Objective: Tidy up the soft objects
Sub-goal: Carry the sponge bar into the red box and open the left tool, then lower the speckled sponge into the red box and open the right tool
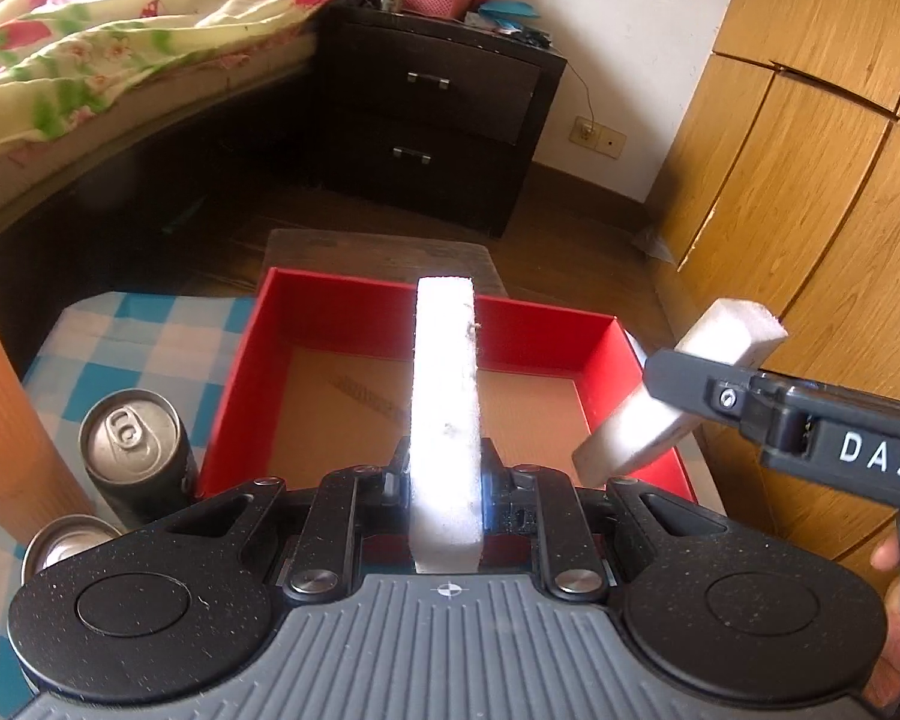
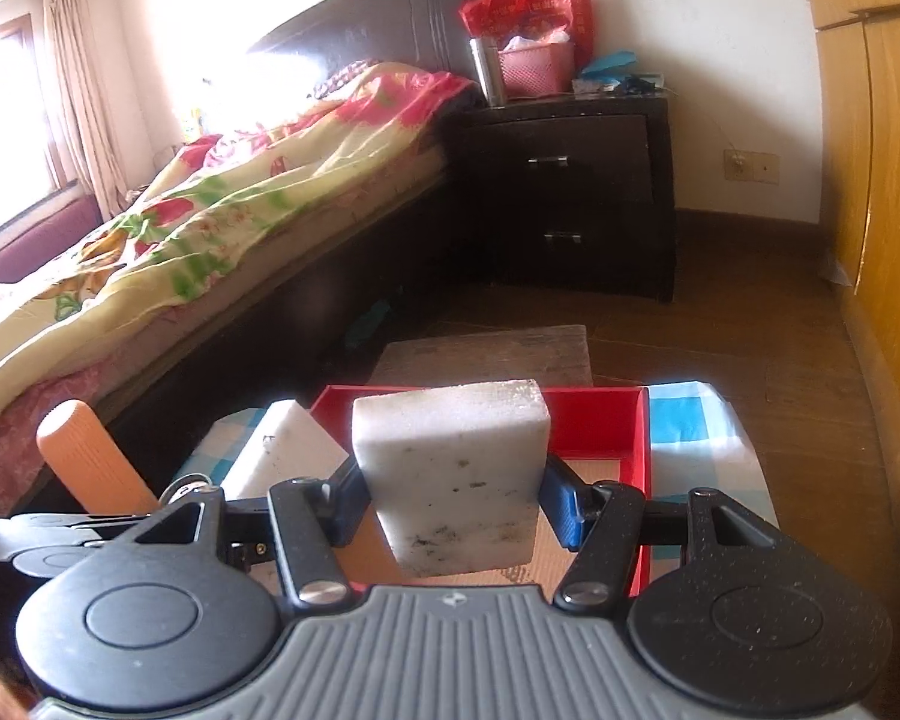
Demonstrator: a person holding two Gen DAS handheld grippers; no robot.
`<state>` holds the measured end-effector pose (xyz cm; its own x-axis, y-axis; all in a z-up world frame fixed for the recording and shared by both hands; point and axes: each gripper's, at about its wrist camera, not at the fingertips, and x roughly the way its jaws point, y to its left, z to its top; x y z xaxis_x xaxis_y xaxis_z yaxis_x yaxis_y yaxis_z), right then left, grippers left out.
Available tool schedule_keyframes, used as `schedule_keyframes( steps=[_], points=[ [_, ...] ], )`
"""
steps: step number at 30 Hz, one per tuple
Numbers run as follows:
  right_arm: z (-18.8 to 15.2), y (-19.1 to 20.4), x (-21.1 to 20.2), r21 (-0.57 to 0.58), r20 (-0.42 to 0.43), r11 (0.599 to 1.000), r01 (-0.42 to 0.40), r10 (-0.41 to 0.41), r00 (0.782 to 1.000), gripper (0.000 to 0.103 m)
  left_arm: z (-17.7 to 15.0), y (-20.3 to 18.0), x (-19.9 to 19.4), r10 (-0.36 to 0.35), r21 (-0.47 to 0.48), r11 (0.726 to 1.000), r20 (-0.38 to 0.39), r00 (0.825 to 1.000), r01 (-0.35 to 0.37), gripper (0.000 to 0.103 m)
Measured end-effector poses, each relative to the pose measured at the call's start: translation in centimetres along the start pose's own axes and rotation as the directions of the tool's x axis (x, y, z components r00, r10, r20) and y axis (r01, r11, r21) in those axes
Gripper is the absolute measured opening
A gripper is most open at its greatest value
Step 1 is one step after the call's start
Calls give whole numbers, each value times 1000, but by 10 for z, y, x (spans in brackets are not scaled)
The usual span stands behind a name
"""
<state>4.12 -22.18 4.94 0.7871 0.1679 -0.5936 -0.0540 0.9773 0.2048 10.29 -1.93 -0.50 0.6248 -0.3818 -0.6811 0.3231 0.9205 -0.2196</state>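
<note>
Both foam pieces are in the air above the red box (image 1: 342, 312), so the task looks about halfway: the soft things are picked up, but nothing lies in the box yet, and its brown cardboard floor is bare as far as both views show. The left gripper (image 1: 447, 468) is clenched on a long white foam block (image 1: 447, 396), which stands on its narrow edge and points forward over the middle of the box. The right gripper (image 2: 453, 498) squeezes a wider white foam block (image 2: 456, 474) with some dark dirt marks, held over the right part of the box; in the left wrist view the same block sticks out tilted from the tool, over the right wall of the box. What remains, in my judgement, is to lower both blocks inside and release them. Two drink cans (image 1: 135, 450) stand on the blue checked cloth (image 1: 114, 348) just beside the box's left wall; they are hard, so probably they stay outside. The only writing I can read is "DAS" on the side of the right gripper; the print on the red bag (image 2: 528, 9) on the nightstand (image 2: 570, 180) is too blurred to read.
</note>
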Motion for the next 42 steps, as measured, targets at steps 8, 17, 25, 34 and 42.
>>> schedule_keyframes(
  steps=[8,17,25,34,42],
  points=[
    [3,4,14,-28,-43,999,15,-16,999,37,6,0,7,24,9,1000,-8,1000,-24,18],
    [6,0,36,-34,-91,999,29,-32,995,37,12,0,18,50,29,998,-9,999,-50,18],
    [9,-4,46,-42,-86,998,45,-48,995,37,20,1,27,65,35,997,4,998,-65,18],
    [7,-6,62,-52,-101,997,64,-69,992,37,23,2,41,101,52,993,7,995,-102,19],
    [4,-9,80,-73,-138,990,119,-128,982,47,22,1,47,136,66,988,18,991,-137,60]
  ],
)
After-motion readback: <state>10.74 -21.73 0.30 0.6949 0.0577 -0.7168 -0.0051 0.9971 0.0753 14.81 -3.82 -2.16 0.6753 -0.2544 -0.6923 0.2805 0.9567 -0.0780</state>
